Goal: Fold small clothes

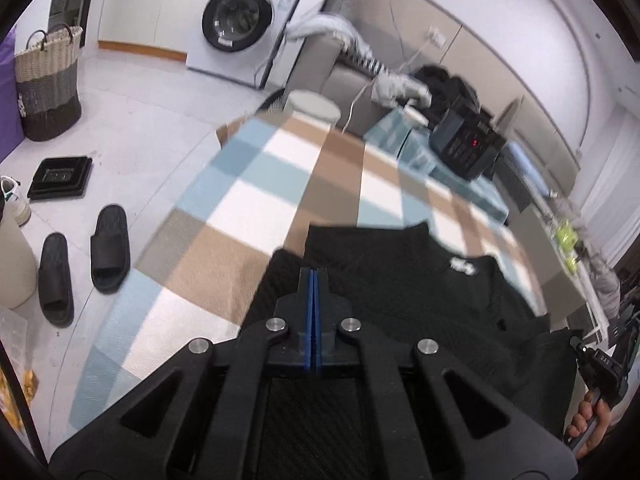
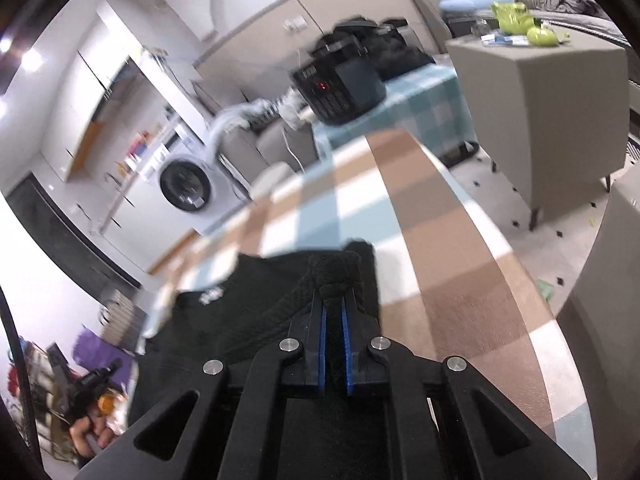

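A black knit garment [image 1: 400,288] with a small white logo [image 1: 462,266] lies on the checked tablecloth [image 1: 248,208]. My left gripper [image 1: 314,274] hovers over the garment's left edge with its blue pads pressed flat together; no cloth shows between them. In the right wrist view the same garment [image 2: 248,300] spreads to the left. My right gripper [image 2: 335,294] is shut on a bunched fold of it, which bulges over the fingertips and hides them. The tablecloth [image 2: 420,240] runs on ahead of that gripper.
A black device with a red light [image 1: 468,144] sits at the table's far end. On the floor to the left are slippers [image 1: 84,264], a woven basket [image 1: 48,84] and a washing machine [image 1: 240,20]. A grey armchair [image 2: 540,100] stands off the table's right edge.
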Action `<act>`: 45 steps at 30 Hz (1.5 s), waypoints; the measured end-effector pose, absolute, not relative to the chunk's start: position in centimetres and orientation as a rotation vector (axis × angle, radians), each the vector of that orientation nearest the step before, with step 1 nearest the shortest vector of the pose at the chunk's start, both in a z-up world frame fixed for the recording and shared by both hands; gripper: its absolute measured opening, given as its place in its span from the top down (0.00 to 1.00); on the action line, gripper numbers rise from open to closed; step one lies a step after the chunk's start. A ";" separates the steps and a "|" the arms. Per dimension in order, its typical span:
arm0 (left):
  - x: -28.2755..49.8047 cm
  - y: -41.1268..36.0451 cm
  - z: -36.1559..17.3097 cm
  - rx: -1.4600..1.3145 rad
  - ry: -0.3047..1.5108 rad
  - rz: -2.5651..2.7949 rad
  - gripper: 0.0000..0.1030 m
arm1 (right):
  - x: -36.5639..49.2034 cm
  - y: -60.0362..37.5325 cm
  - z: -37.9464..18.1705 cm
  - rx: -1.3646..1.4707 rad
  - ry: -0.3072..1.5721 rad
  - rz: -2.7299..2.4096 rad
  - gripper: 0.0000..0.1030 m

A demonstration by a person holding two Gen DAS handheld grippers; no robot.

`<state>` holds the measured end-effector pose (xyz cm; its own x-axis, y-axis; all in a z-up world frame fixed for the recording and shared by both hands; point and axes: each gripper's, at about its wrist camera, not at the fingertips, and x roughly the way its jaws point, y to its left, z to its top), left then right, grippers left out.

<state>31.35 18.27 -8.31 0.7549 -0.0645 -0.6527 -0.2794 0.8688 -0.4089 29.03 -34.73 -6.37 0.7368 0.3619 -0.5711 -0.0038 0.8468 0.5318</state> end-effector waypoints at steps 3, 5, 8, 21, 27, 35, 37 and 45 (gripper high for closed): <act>30.7 18.7 -7.2 -0.510 0.689 0.125 1.00 | 28.9 -34.4 -5.3 0.516 0.708 0.206 0.94; 30.8 19.1 -7.4 -0.515 0.711 0.140 0.99 | 29.2 -34.4 -5.6 0.514 0.737 0.187 0.94; 31.2 19.5 -8.7 -0.533 0.790 0.135 0.59 | 29.2 -34.6 -6.3 0.530 0.766 0.173 0.94; 35.3 17.4 -12.3 -0.493 0.874 0.105 0.63 | 29.4 -34.0 -7.0 0.520 0.783 0.182 0.94; 34.4 16.5 -10.6 -0.464 0.797 0.051 0.91 | 29.1 -34.3 -7.0 0.536 0.766 0.160 0.94; 31.3 16.8 -5.5 -0.484 0.674 0.045 0.94 | 27.9 -34.4 -3.6 0.545 0.647 0.148 0.94; 30.9 17.1 -4.9 -0.489 0.661 0.046 0.94 | 28.0 -34.3 -2.8 0.548 0.626 0.150 0.94; 31.7 18.9 -5.6 -0.548 0.658 0.107 0.94 | 32.6 -33.4 -2.8 0.600 0.652 0.090 0.94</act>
